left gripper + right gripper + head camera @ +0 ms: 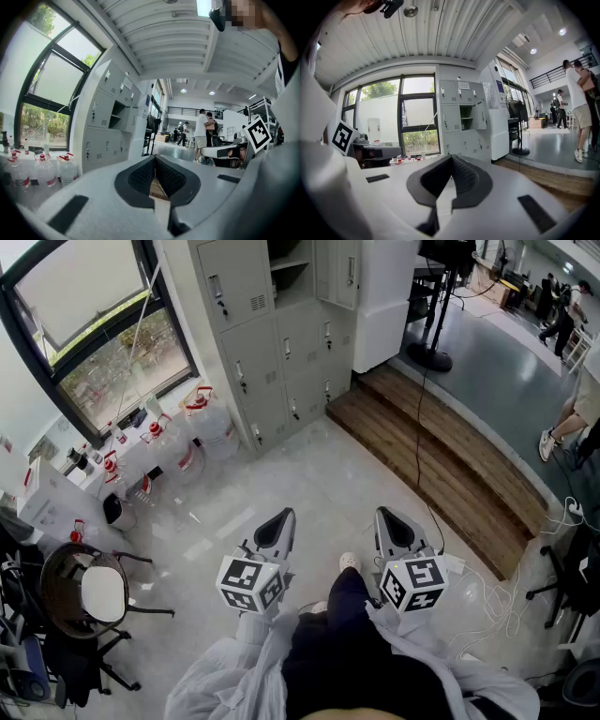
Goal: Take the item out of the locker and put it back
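A bank of grey lockers (pixel 272 334) stands against the far wall, some way ahead of me. One upper compartment (pixel 289 268) has its door open; I cannot make out any item inside. The same lockers (pixel 461 122) appear in the right gripper view with the open compartment (pixel 467 117), and the lockers (pixel 105 126) show at the left of the left gripper view. My left gripper (pixel 278 521) and right gripper (pixel 394 519) are held side by side, low over the floor and pointing towards the lockers. Both are shut with nothing between the jaws.
Several water bottles (pixel 202 418) with red caps stand under the window at left. A black chair (pixel 89 592) is at lower left. A wooden step (pixel 441 465) runs along the right, with a fan stand (pixel 429 357) behind it and cables (pixel 487 601) on the floor. People stand at far right (pixel 562 427).
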{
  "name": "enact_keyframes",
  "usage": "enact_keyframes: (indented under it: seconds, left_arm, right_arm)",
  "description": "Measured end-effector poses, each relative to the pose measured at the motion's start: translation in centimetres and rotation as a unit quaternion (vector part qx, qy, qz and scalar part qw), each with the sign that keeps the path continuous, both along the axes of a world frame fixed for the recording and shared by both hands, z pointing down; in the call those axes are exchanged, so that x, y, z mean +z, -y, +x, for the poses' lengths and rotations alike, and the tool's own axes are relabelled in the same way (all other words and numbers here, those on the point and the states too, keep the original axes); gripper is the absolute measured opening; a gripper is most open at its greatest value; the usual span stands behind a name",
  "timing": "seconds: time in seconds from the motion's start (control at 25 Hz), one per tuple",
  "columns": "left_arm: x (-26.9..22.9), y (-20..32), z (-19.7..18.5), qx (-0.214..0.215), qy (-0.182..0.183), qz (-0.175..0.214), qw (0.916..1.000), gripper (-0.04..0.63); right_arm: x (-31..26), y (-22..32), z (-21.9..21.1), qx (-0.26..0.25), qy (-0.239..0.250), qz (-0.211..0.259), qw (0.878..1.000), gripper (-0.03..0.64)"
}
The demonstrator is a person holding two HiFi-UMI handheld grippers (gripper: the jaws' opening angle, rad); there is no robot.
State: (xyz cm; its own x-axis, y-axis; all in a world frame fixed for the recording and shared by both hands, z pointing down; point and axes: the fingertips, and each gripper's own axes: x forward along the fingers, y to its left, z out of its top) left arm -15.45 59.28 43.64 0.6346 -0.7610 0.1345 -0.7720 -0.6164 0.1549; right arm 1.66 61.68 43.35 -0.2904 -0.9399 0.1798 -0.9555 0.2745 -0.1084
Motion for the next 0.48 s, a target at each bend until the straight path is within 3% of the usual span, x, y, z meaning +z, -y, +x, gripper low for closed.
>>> enact_keyframes:
  seconds: [0.48]
  left_arm:
    - [0.4, 0.8, -0.3, -0.007, -0.009, -0.012, 0.9999, 0.008]
  right_arm:
    - [0.1, 1.0, -0.3, 0.000, 0.015, -0.008, 1.000, -0.002]
